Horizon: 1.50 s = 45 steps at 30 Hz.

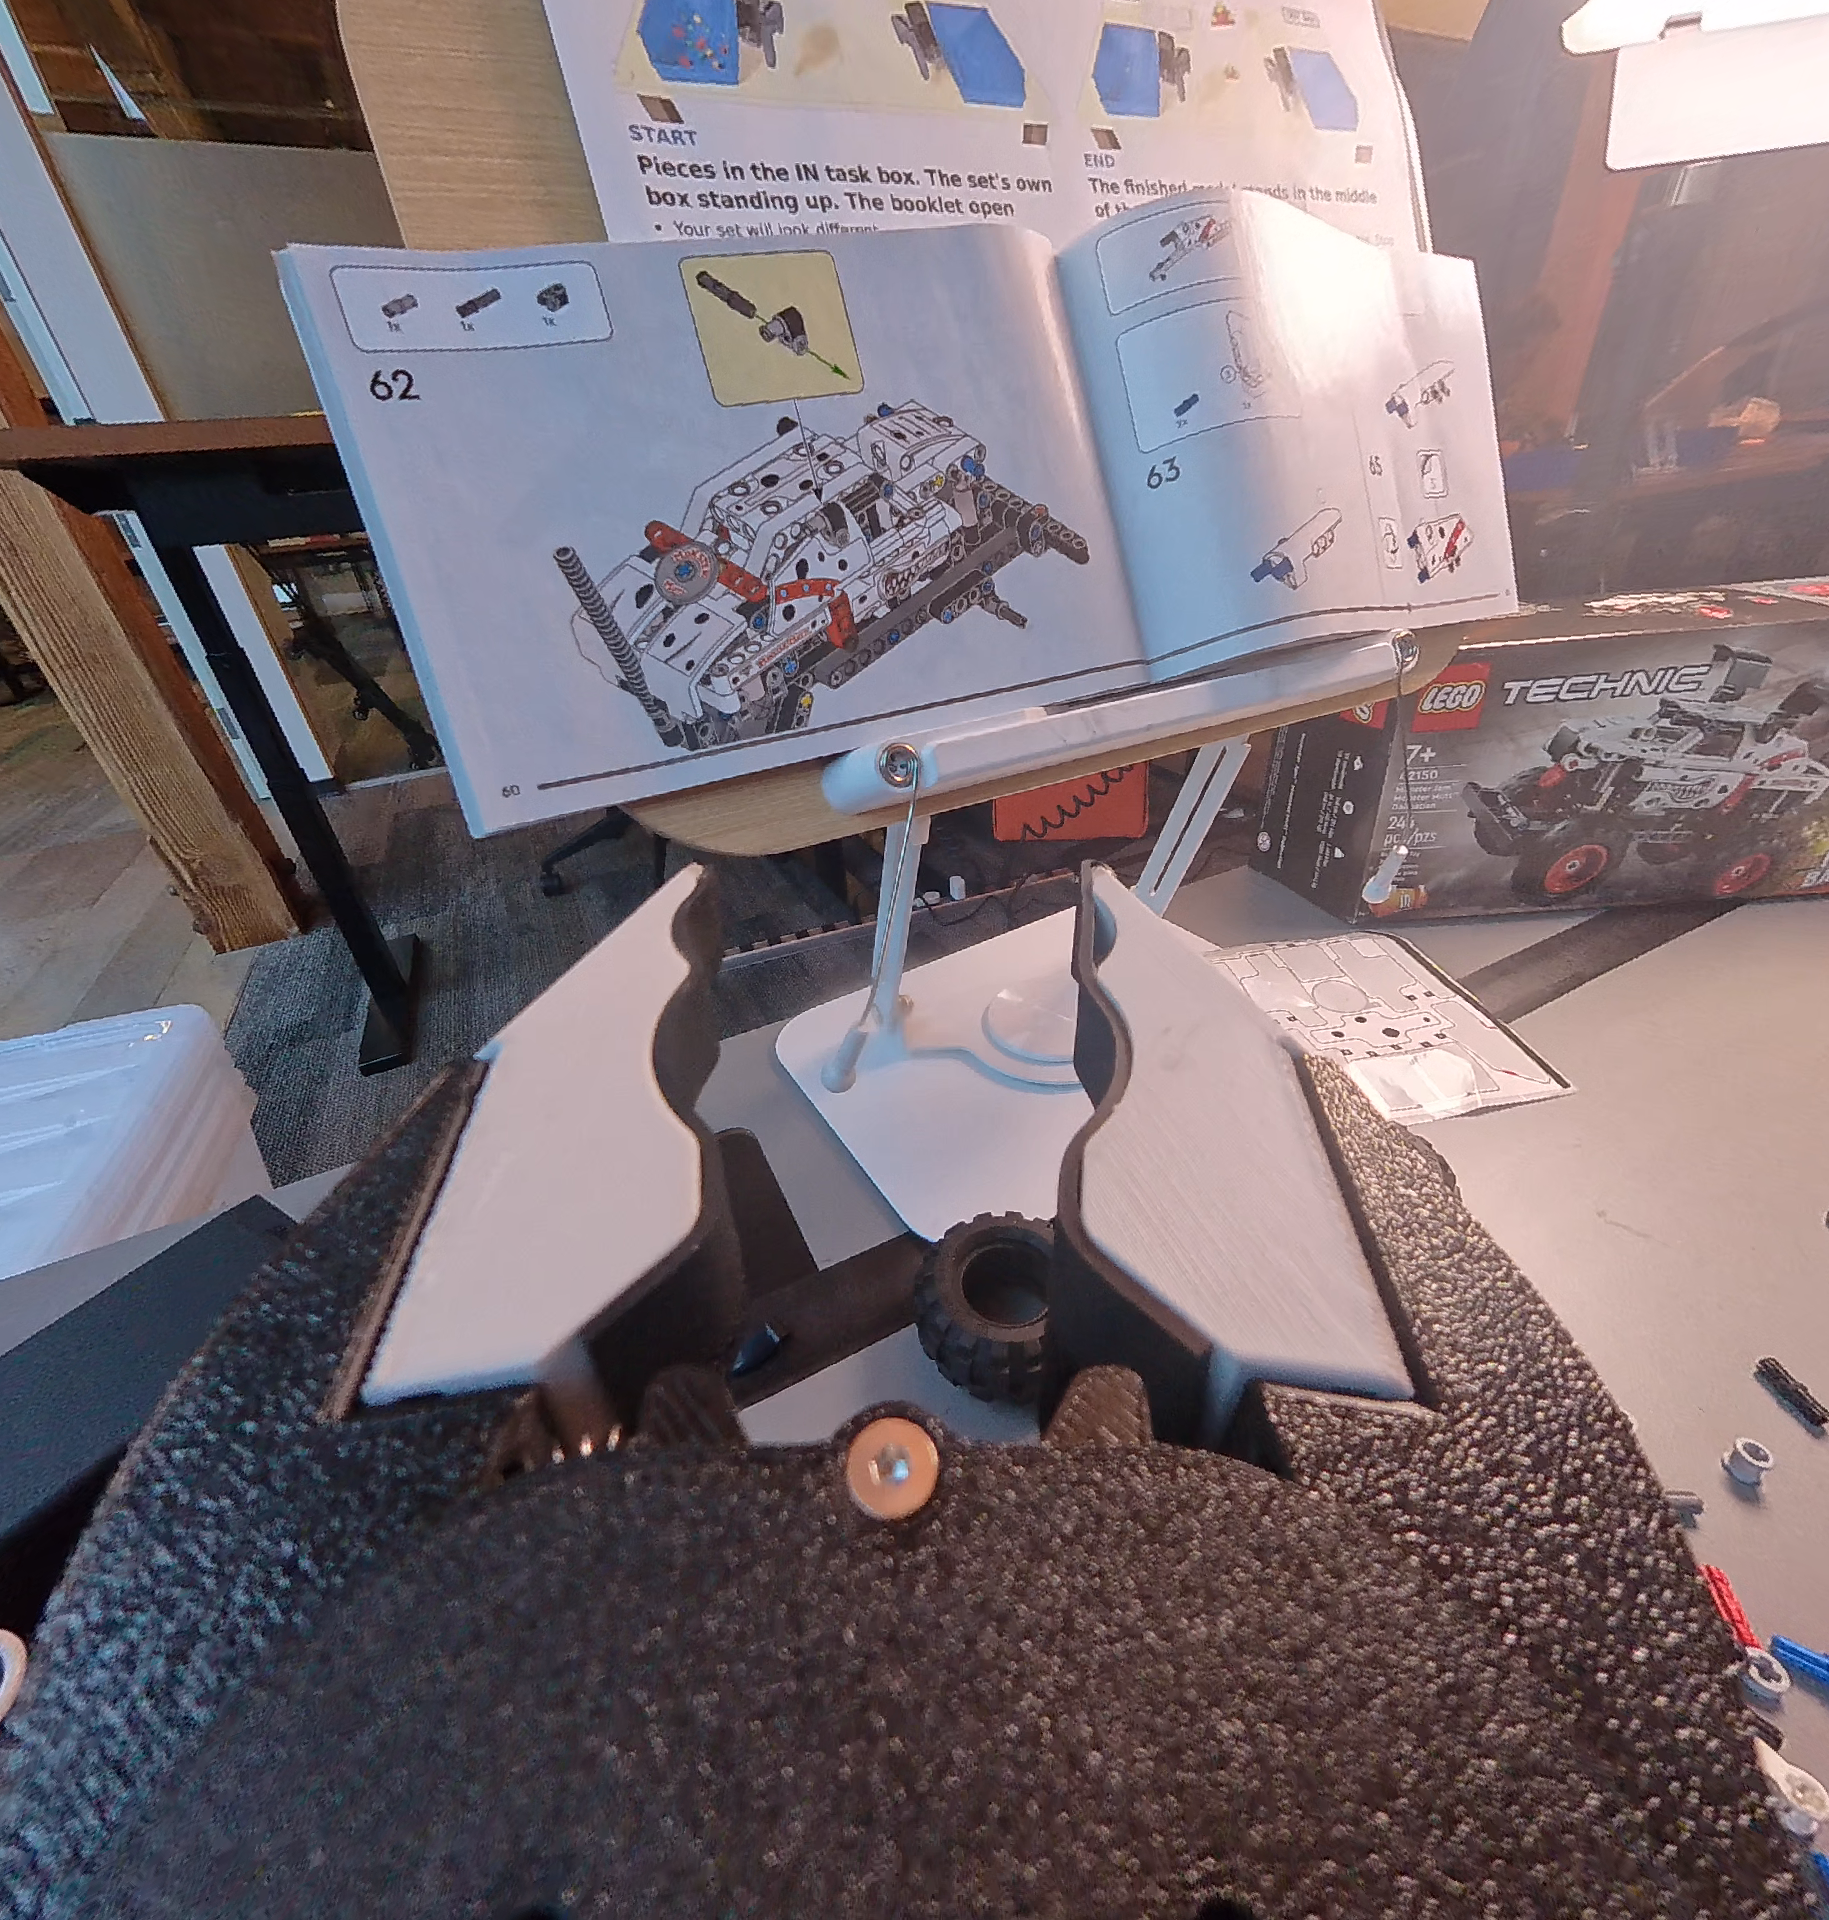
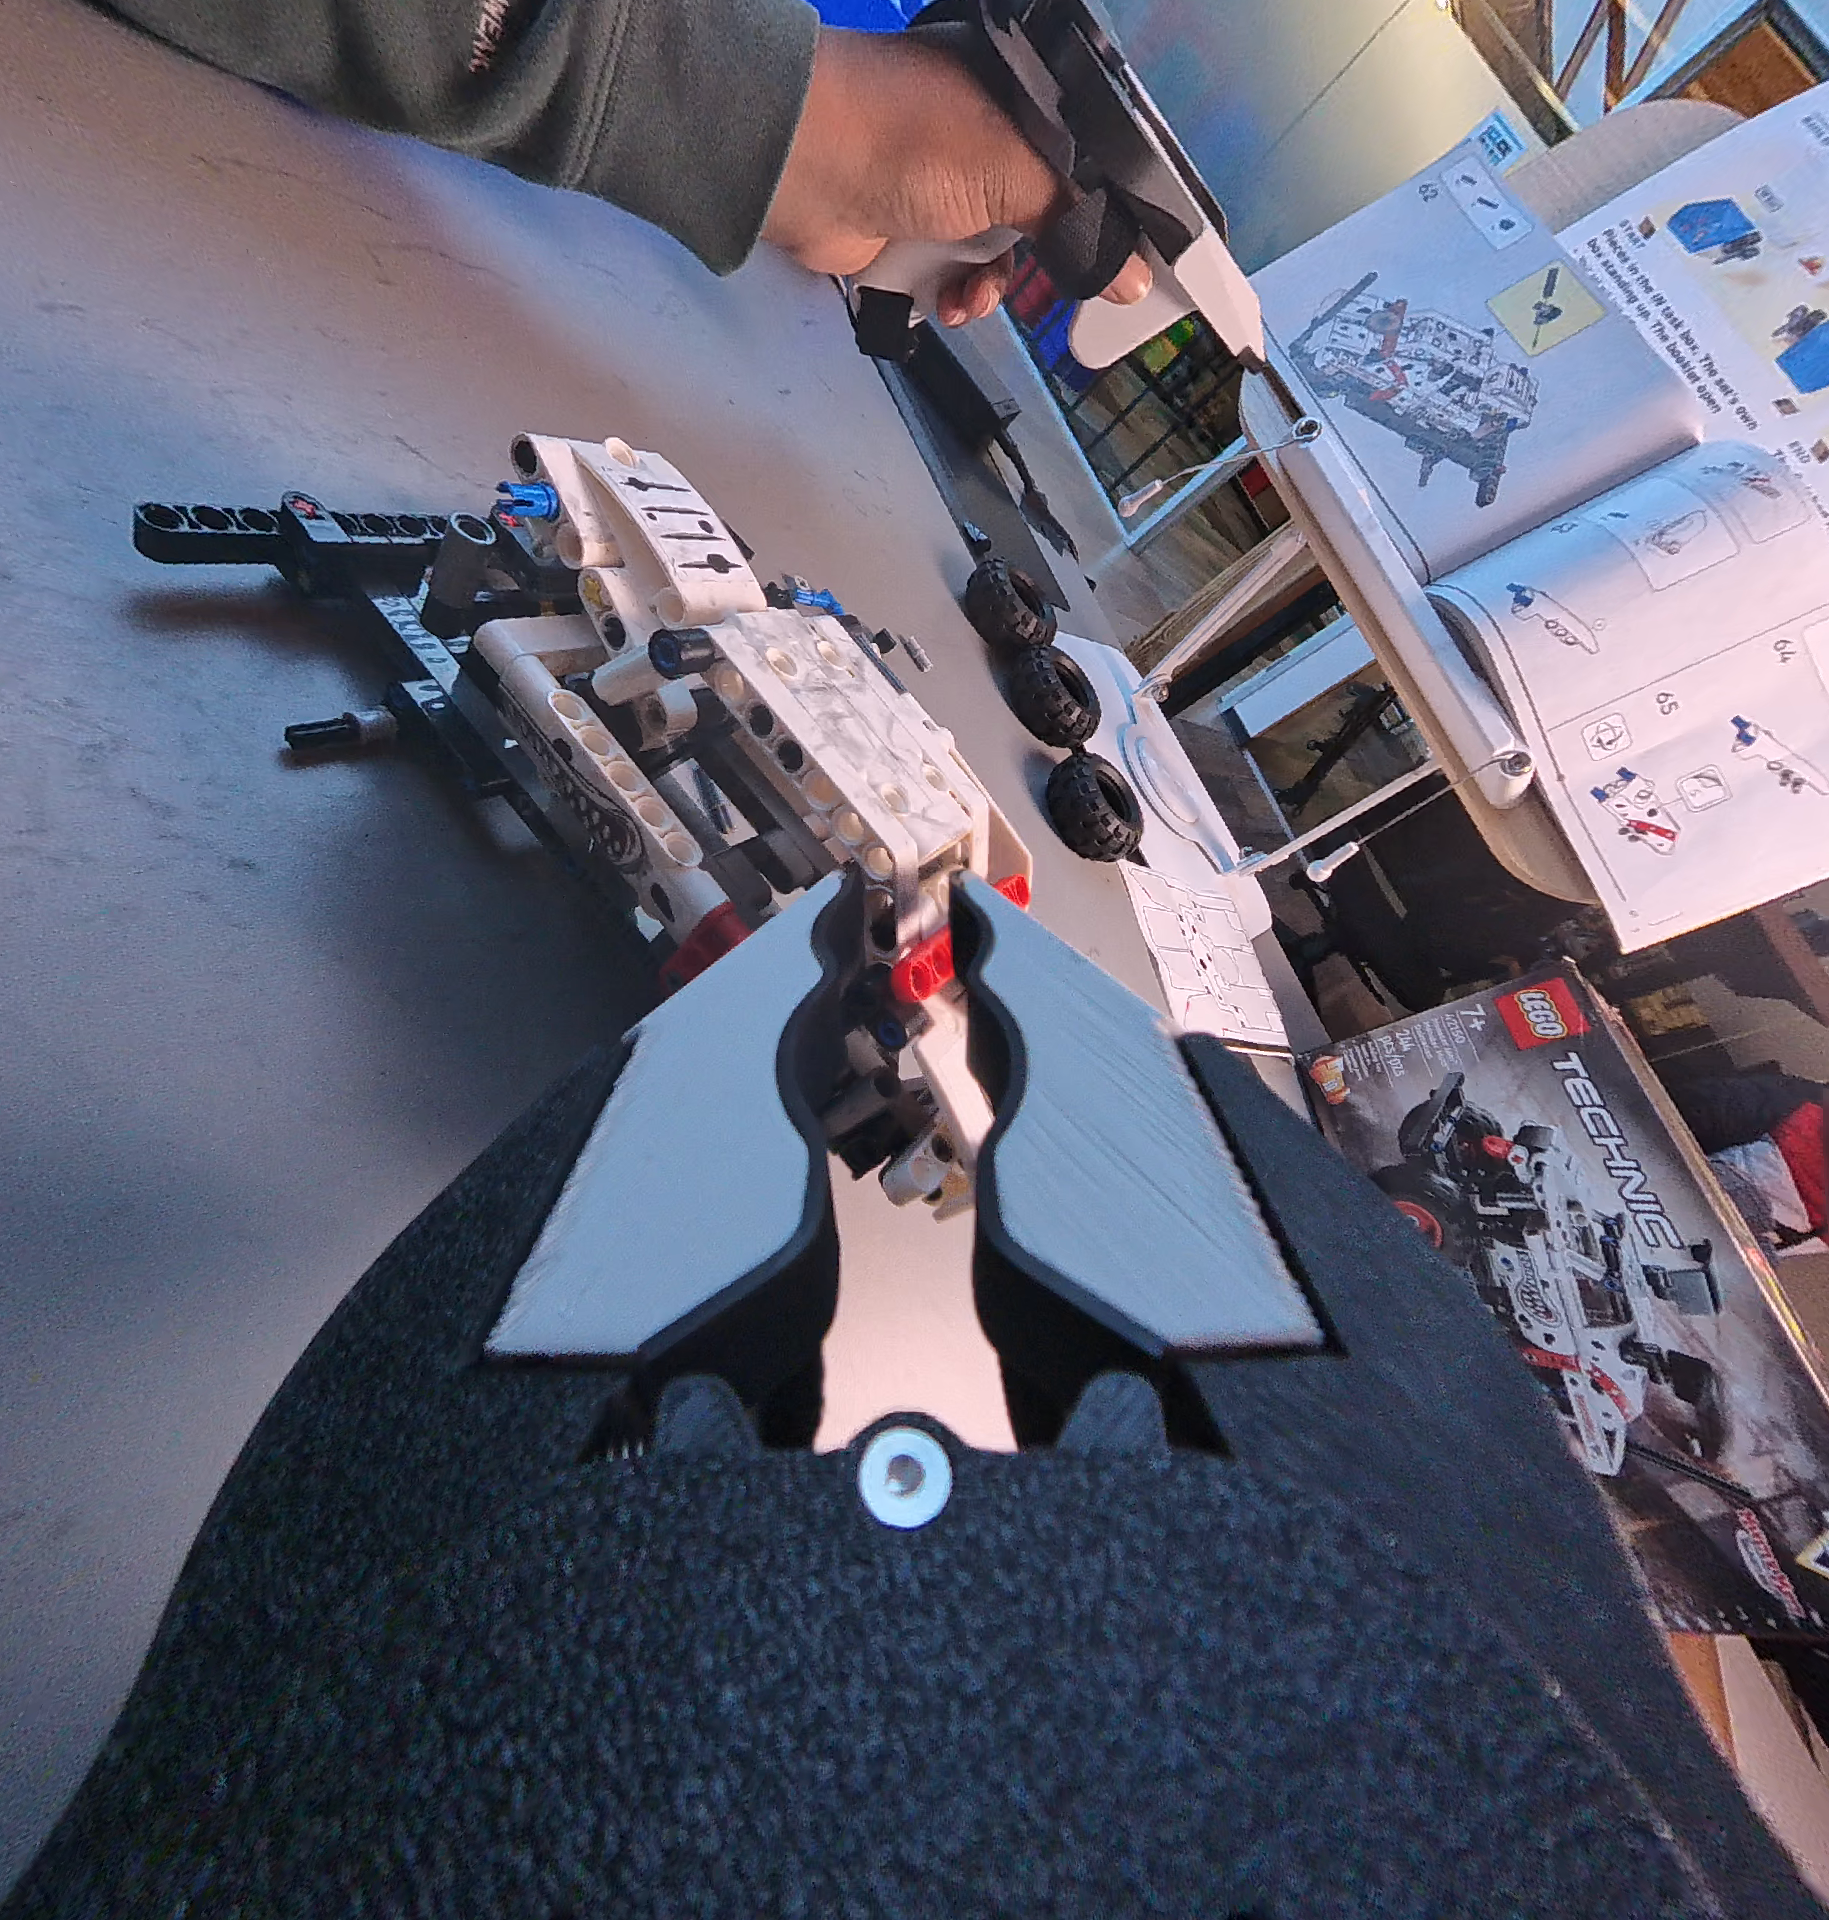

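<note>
My left gripper [image 1: 894, 894] is open and empty, raised above the grey table and pointing at an open instruction booklet [image 1: 744, 520] on a white stand [image 1: 951, 1101]. A black tyre [image 1: 983, 1309] lies on the table below, between the roots of its fingers. My right gripper [image 2: 905, 904] is shut on the near end of a partly built white and black toy truck [image 2: 744, 707], which lies on the table [image 2: 214, 935]. Three black tyres [image 2: 1055, 696] lie in a row beside the truck by the stand's base. A person's hand [image 2: 889, 177] holds the left gripper at the top of the right wrist view.
The set's box [image 1: 1616, 758] lies at the back right, with a sticker sheet [image 1: 1377, 1029] in front of it. Small loose pieces [image 1: 1793, 1392] are scattered on the table to the right. A clear plastic bin [image 1: 79, 1132] stands at the left. A printed sheet [image 1: 993, 104] stands behind the booklet. About 35 cm separates my left fingertips from my right.
</note>
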Each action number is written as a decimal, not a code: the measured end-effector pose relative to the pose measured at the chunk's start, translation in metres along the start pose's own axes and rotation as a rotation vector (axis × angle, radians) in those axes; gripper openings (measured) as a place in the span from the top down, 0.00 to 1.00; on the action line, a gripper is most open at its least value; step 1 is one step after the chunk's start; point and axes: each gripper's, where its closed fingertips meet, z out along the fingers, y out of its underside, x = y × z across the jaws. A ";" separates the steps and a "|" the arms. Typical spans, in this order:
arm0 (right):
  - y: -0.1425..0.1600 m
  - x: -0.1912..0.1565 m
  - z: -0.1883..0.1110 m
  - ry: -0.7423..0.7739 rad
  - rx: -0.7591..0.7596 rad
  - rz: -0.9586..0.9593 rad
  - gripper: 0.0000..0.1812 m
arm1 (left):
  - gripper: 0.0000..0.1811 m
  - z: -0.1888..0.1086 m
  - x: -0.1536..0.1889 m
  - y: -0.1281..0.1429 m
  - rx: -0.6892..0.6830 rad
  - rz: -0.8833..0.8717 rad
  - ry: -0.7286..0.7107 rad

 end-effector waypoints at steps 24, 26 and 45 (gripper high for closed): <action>-0.002 0.002 -0.004 -0.033 0.034 0.097 0.84 | 0.62 0.001 0.000 0.003 -0.009 0.006 -0.002; -0.002 0.002 -0.004 -0.032 0.034 0.100 0.85 | 0.63 0.001 0.000 0.003 -0.008 0.006 -0.002; 0.001 0.005 -0.002 -0.015 0.023 0.107 0.86 | 0.68 -0.003 -0.004 -0.004 0.015 0.011 -0.021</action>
